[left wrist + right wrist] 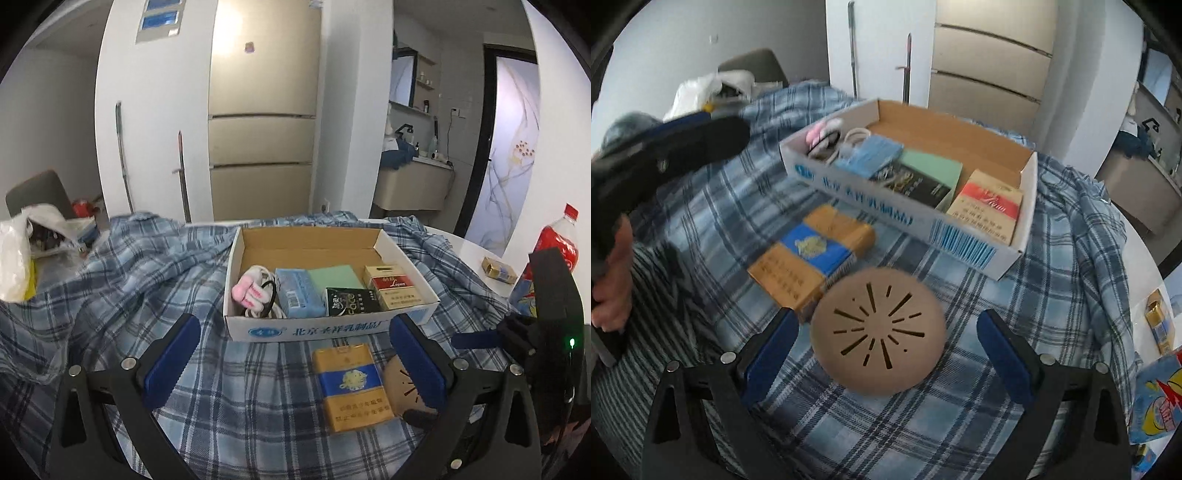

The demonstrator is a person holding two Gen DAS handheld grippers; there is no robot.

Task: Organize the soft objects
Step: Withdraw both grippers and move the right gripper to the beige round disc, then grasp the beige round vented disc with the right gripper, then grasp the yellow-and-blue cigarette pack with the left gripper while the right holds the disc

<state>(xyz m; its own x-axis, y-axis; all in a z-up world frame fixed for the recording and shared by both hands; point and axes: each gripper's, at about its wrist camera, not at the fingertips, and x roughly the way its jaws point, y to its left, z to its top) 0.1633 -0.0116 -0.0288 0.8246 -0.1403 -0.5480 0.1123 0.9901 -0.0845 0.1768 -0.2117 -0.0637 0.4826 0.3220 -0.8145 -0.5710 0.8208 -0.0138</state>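
Both grippers gape empty: the right gripper point(886, 343) frames a round tan slotted disc point(879, 332); at eleven o'clock, a glossy yellow-blue pack point(812, 254) on plaid cloth point(1052, 295); the left gripper point(295, 350) faces the cardboard box point(332, 328).

Both the left hand-held gripper point(295, 354) and right hand-held gripper point(888, 347) tilt downward, jaws spread wide, gripping nothing.
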